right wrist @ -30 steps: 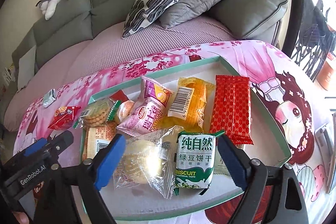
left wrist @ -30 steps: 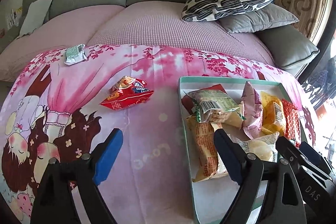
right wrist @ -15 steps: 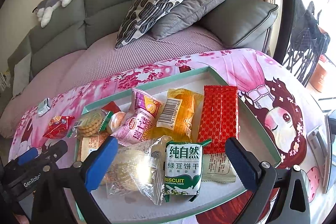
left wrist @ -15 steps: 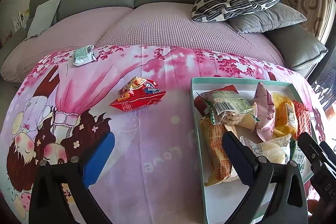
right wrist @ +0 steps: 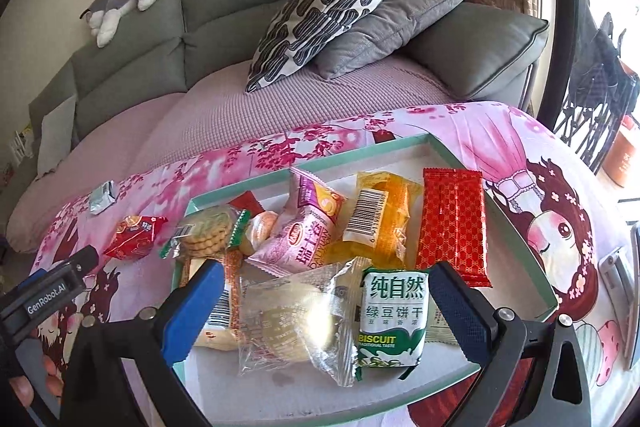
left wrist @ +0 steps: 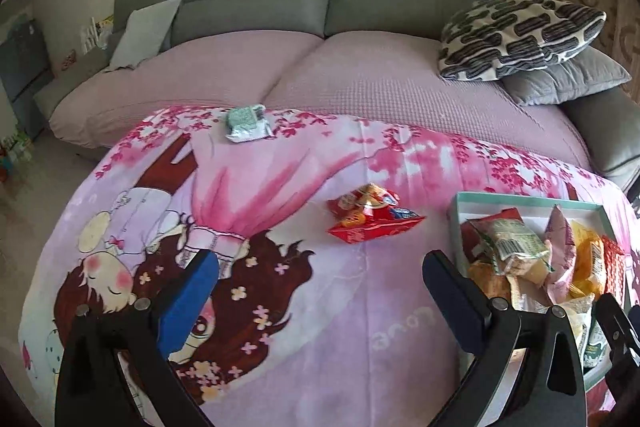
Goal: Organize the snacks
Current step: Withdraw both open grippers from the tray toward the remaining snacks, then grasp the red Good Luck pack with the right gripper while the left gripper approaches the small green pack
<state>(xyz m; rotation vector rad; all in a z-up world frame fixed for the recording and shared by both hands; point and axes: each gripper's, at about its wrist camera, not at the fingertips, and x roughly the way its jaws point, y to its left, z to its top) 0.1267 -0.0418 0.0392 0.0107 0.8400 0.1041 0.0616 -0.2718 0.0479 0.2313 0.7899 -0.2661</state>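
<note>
Left tool (left wrist: 320, 293) spread wide, nothing between its pads, jaws lately widening, over the pink worktop (left wrist: 360, 347). Right tool (right wrist: 326, 303) likewise wide and empty, lately widening, above the tray (right wrist: 520, 227) of snacks, green biscuit pack (right wrist: 392, 319) nearest. Red packet (left wrist: 370, 215) loose at 12 o'clock of the left tool, just beside the tray. Silver-green packet (left wrist: 248, 123) farther off at 11 o'clock, near the sofa (left wrist: 360, 79).

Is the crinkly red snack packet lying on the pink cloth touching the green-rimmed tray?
Apart. In the left wrist view, the red snack packet lies left of the tray, with pink cloth showing between them.
</note>
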